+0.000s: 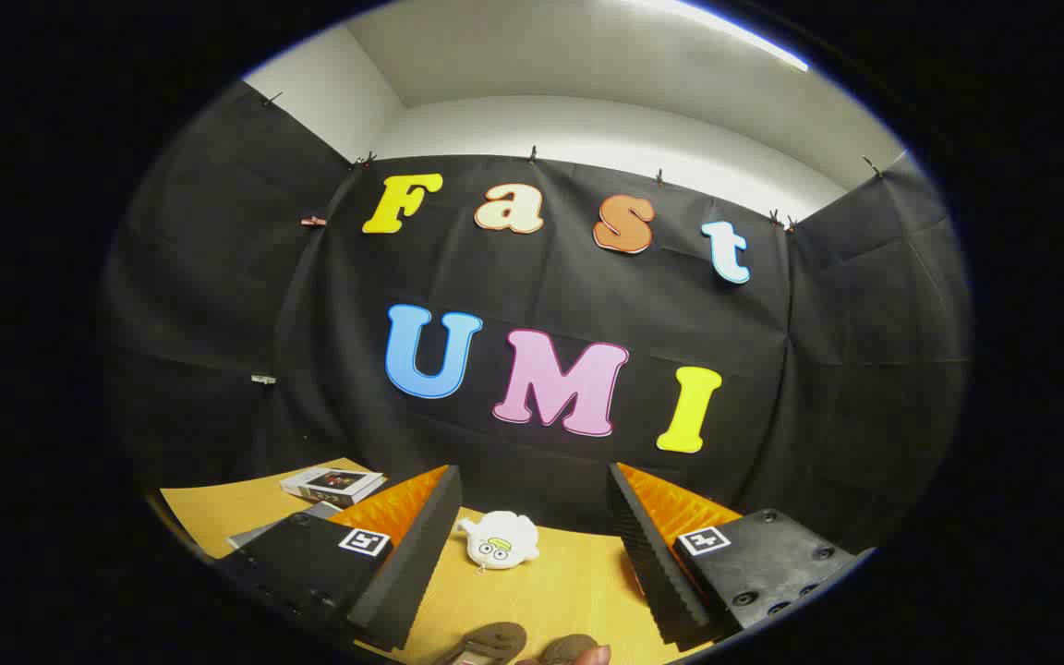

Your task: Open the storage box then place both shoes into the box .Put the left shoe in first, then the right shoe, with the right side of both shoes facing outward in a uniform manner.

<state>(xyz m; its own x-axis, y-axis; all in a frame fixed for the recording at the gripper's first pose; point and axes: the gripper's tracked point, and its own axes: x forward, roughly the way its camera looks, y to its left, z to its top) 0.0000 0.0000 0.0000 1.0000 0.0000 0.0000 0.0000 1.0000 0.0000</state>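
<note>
My gripper (532, 517) is open, its two fingers (403, 554) spread wide over the wooden table (569, 591) with nothing between them. Close below the fingers, at the near edge of the table, the tops of two brown shoes (486, 642) show side by side, the second shoe (569, 649) just to the right of the first. A fingertip of a person's hand (592, 656) shows next to the right one. The rest of the shoes is cut off.
A small white plush toy (498, 540) with eyes lies on the table just ahead between the fingers. A book (331, 484) and a grey flat item (273, 528) lie beyond the left finger near the booth's black cloth wall (541, 443).
</note>
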